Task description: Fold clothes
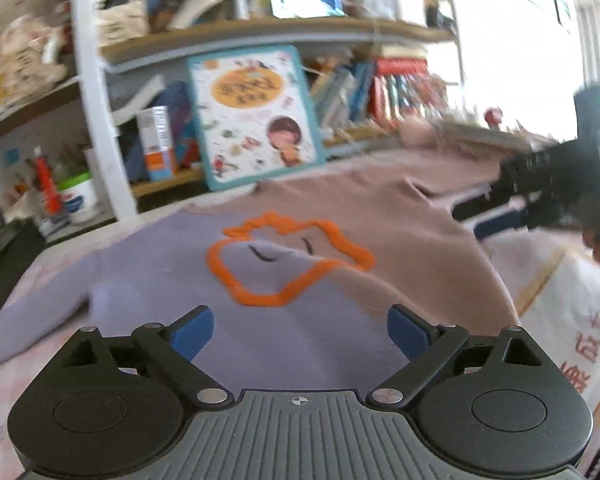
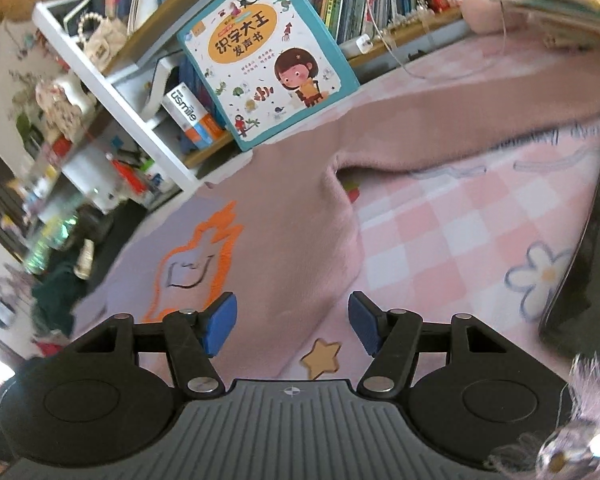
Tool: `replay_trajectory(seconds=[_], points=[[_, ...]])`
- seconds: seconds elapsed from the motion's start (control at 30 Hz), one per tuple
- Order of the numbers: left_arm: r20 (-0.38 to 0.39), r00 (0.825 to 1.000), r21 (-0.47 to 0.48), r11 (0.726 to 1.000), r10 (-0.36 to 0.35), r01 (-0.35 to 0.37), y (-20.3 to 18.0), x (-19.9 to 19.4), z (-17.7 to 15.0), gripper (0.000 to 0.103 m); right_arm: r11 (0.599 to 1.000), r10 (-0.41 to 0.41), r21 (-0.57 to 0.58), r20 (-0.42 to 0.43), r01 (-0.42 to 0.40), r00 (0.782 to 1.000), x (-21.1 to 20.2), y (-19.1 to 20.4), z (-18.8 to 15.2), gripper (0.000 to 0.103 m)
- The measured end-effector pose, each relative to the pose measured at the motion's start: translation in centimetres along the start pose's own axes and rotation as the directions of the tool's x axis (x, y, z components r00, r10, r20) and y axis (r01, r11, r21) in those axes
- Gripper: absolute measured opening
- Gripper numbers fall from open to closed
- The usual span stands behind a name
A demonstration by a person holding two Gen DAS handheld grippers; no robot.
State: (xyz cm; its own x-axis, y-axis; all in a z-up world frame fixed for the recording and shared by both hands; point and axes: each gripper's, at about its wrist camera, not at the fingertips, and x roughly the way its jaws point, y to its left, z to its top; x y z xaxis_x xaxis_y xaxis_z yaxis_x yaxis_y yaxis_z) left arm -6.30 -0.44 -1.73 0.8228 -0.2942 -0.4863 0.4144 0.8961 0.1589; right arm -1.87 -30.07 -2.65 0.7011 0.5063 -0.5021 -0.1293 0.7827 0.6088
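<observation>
Here the left hand-held gripper (image 1: 299,334) sat at the bottom centre of its own view with its blue-padded fingers (image 1: 192,334) spread wide and nothing between them, poised above the lower part of the sweater (image 1: 172,276). The right hand-held gripper (image 2: 292,327) was likewise wide open and empty in the lower middle of its view, over the sweater's edge where it met the checked cloth (image 2: 440,240); in the left view it also appeared as a dark blurred shape at the right edge.

The sweater lay spread flat across the middle of both frames, front side up. Its long axis ran from the bottom of the left view up toward the shelves, with the neck end at the far, upper side. One sleeve (image 2: 480,108) stretched away to the upper right of the right view; the other trailed to the lower left of the left view. The fabric looked soft, fuzzy and matte, lilac in shade and pinkish where light fell. A raised orange outline (image 1: 288,264) with a small dark stitched face marked the chest.

Under it the cloth was pink-and-white check, printed with a flower (image 2: 540,276) and a star (image 2: 320,358). Behind, in the upper centre, a teal-bordered children's book (image 2: 266,54) leaned upright against a wooden bookshelf (image 1: 260,34) crowded with books.
</observation>
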Motion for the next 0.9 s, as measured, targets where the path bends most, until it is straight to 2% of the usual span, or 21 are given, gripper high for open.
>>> replay_trajectory(seconds=[0.13, 0.3, 0.4, 0.53, 0.63, 0.7, 0.77, 0.9], points=[[-0.037, 0.999, 0.033, 0.999, -0.004, 0.005, -0.5, 1.6, -0.3, 0.097, 0.996, 0.081, 0.029, -0.074, -0.079, 0.994, 0.3, 1.1, -0.8, 0.058], [-0.068, 0.997, -0.007, 1.000, -0.027, 0.026, -0.1, 2.1, -0.5, 0.101, 0.981, 0.186, 0.062, -0.025, -0.184, 0.982, 0.2, 2.4, 0.0, 0.058], [-0.078, 0.996, -0.029, 0.999, -0.030, 0.028, 0.1, 2.3, -0.6, 0.102, 0.973, 0.231, 0.029, -0.024, -0.230, 0.973, 1.8, 4.3, 1.2, 0.059], [0.032, 0.999, -0.070, 0.997, -0.030, 0.032, 0.6, 0.6, -1.1, 0.102, 0.972, 0.235, -0.001, -0.075, -0.236, 0.969, 5.7, 6.6, 2.2, 0.058], [0.134, 0.990, -0.103, 0.993, -0.043, 0.057, 1.1, -0.8, -1.5, 0.102, 0.975, 0.220, -0.017, -0.104, -0.223, 0.970, 7.9, 7.6, 2.6, 0.059], [0.172, 0.982, -0.100, 0.991, -0.074, 0.092, 1.3, -1.3, -1.7, 0.102, 0.975, 0.217, -0.018, -0.120, -0.221, 0.969, 9.1, 7.7, 2.7, 0.059], [0.186, 0.979, -0.076, 0.992, -0.080, 0.096, 0.9, -1.5, -1.6, 0.102, 0.974, 0.221, -0.017, -0.136, -0.225, 0.966, 10.0, 7.7, 2.8, 0.059], [0.246, 0.965, -0.026, 0.994, -0.094, 0.103, 0.3, -2.3, -1.8, 0.102, 0.966, 0.250, -0.033, -0.105, -0.255, 0.963, 7.4, 7.2, 2.5, 0.059]])
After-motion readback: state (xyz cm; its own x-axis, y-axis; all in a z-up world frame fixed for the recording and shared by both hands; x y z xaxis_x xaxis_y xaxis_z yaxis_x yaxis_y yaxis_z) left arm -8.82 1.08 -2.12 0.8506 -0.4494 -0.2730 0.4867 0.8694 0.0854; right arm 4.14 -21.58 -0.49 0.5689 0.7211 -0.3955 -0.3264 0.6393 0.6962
